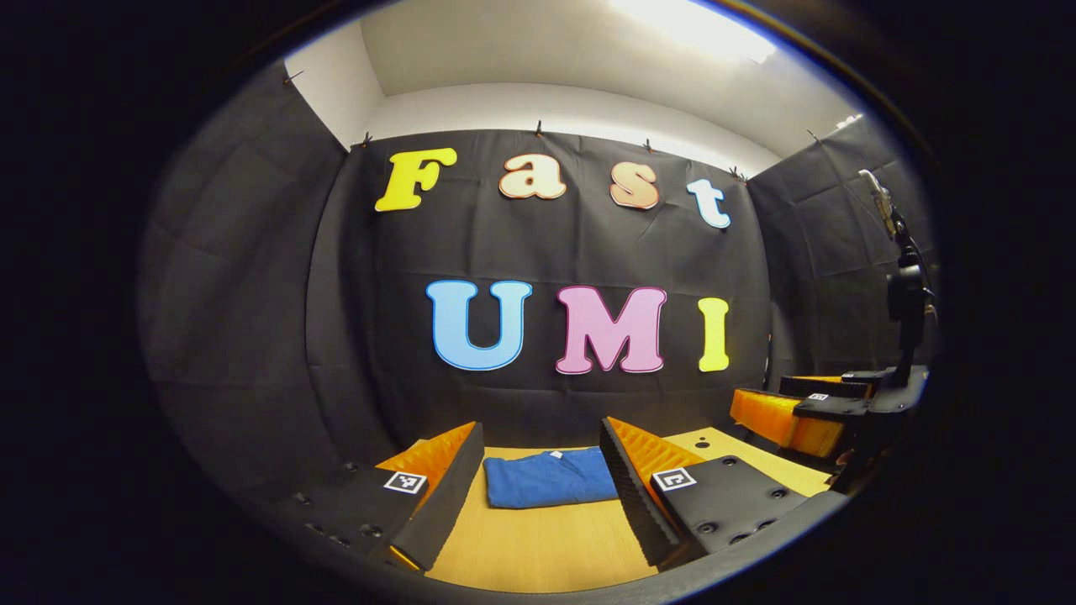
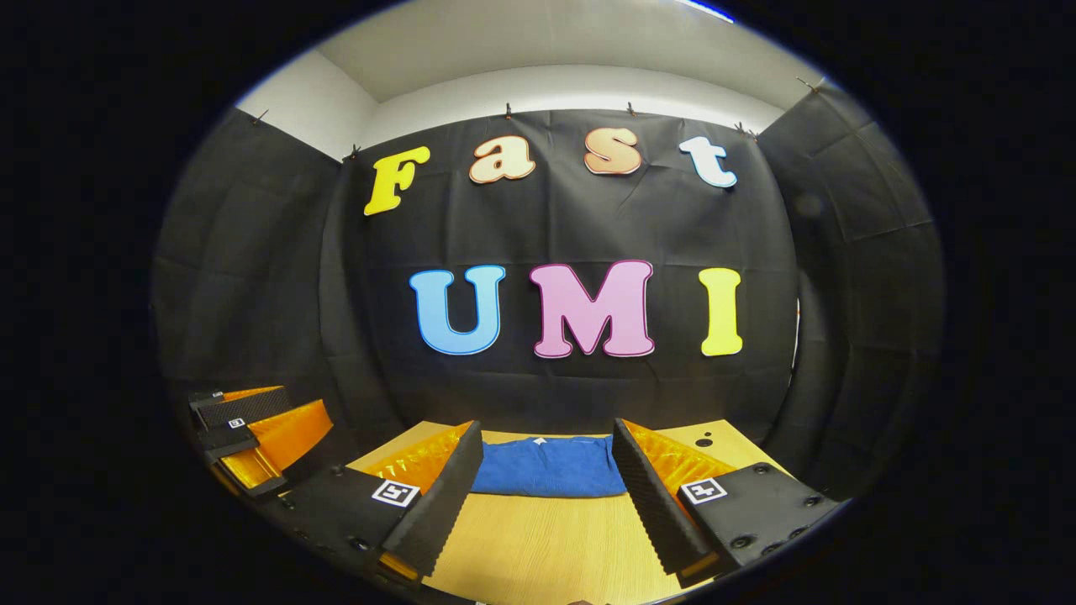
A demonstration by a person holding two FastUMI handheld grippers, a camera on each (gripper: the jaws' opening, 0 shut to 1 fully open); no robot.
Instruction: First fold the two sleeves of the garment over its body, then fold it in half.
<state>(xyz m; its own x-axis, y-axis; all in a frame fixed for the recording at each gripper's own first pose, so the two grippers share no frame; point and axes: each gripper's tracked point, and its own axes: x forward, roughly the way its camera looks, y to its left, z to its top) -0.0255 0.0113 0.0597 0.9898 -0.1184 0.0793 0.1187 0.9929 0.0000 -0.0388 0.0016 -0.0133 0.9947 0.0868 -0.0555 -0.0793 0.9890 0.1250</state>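
A blue garment (image 1: 548,477) lies folded into a compact rectangle on the wooden table (image 1: 538,546), toward its far edge by the wall. In the right gripper view the same garment (image 2: 546,467) shows a small white tag at its far edge. My left gripper (image 1: 538,504) hovers open in front of it, nothing between its ridged black-and-orange fingers. My right gripper (image 2: 546,508) is open too, well short of the cloth. In the left gripper view the right gripper (image 1: 799,412) shows at the right; in the right gripper view the left gripper (image 2: 252,433) shows at the left.
The black cloth wall stands right behind the table. Bare wood (image 2: 538,555) stretches between the garment and both grippers. A small dark hole (image 2: 704,441) marks the table's far right corner. A black stand (image 1: 906,294) rises at the right.
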